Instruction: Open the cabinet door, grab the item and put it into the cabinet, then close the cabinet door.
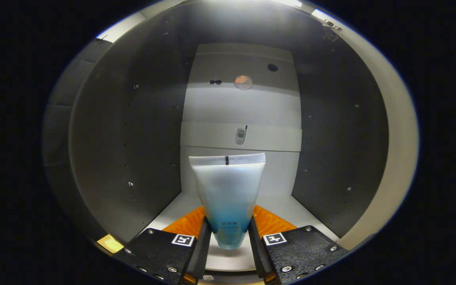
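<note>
— Please start from the fingers [228, 241]. What are they doing now?

— They are pinching the tube [228, 194]. Both fingers press on its lower, narrow part, one from each side, so the tube stands between them and is held firmly, I think.

— And how does the tube lie?

— Its long axis is upright, almost at a right angle to the direction in which the fingers point. The wide flat crimped end is on top, and the narrow end hangs down below the place of the pinch. I cannot see whether this lower end touches the cabinet floor [283, 209]; it seems to hang a little above it.

— Where is it compared with the cabinet [133, 130]?

— Already inside. The door is open, the two dark side walls stand on the left and right of the fingers, and the pale floor runs forward from under the tube to the back panel [247, 107]. The tube is near the front edge of the floor, about in the middle between both walls, and well apart from the back edge.

— So what does the next move depend on?

— In my judgement, on the gap under the narrow end. The way is down: lower the tube until it rests on the floor, then spread the fingers. Because it is tall with a narrow foot, it may fall over when released.
</note>
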The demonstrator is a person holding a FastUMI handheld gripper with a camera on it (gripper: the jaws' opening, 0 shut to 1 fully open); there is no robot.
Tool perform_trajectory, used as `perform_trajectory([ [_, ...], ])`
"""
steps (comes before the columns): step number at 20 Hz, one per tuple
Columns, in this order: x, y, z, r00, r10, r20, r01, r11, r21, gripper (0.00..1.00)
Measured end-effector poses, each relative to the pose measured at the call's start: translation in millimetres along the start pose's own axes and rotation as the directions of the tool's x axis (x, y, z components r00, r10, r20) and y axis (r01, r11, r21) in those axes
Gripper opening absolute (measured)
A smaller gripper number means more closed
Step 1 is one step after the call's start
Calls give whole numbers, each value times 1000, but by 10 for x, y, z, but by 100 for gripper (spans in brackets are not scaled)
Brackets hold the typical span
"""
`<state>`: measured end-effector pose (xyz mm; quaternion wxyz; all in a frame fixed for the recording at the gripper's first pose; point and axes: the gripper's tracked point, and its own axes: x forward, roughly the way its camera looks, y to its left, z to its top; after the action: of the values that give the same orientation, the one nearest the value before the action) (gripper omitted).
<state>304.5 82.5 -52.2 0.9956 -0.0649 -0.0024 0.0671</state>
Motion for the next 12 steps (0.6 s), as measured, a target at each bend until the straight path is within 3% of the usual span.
perform_trajectory([
  [8, 185, -11, -329, 995, 16, -94, -12, 999, 35, 49],
  [12, 216, -21, -428, 997, 12, -79, -9, 999, 39, 49],
])
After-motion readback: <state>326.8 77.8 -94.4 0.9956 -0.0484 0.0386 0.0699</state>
